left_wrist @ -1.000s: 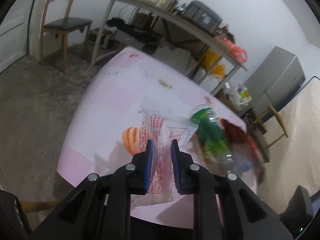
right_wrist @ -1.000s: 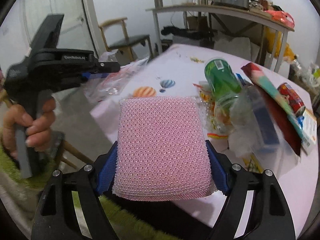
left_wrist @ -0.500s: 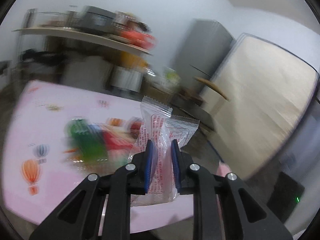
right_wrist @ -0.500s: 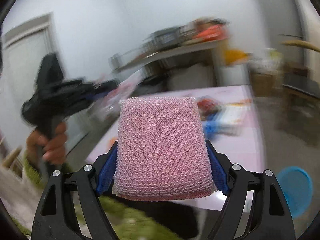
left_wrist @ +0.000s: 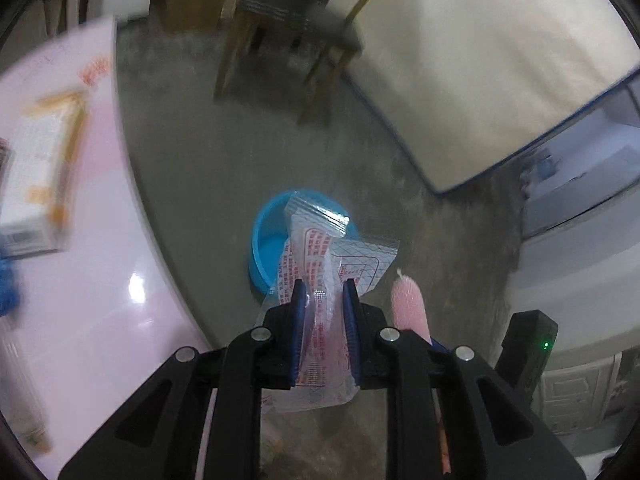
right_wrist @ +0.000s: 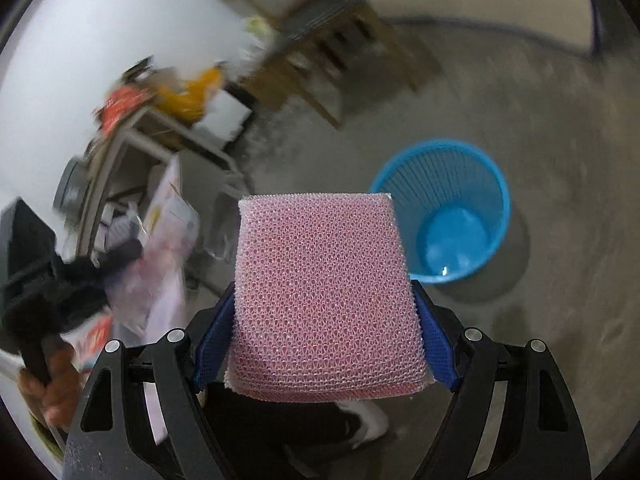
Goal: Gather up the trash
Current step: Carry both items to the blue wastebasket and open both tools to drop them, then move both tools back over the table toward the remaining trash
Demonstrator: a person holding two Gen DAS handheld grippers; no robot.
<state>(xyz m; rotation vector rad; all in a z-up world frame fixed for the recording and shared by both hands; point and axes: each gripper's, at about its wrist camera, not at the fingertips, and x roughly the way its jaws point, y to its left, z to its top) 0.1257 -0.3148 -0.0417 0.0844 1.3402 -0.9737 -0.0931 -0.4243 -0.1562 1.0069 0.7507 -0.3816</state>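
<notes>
Your left gripper (left_wrist: pixel 323 294) clamps a wrapper (left_wrist: pixel 320 264), your right gripper (right_wrist: pixel 324 312) a sponge (right_wrist: pixel 324 296) (blue bin (right_wrist: pixel 452 216) below).

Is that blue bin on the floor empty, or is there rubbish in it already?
Empty, as far as shows. The blue bin stands upright, and its bare blue bottom is visible from the right wrist view.
</notes>
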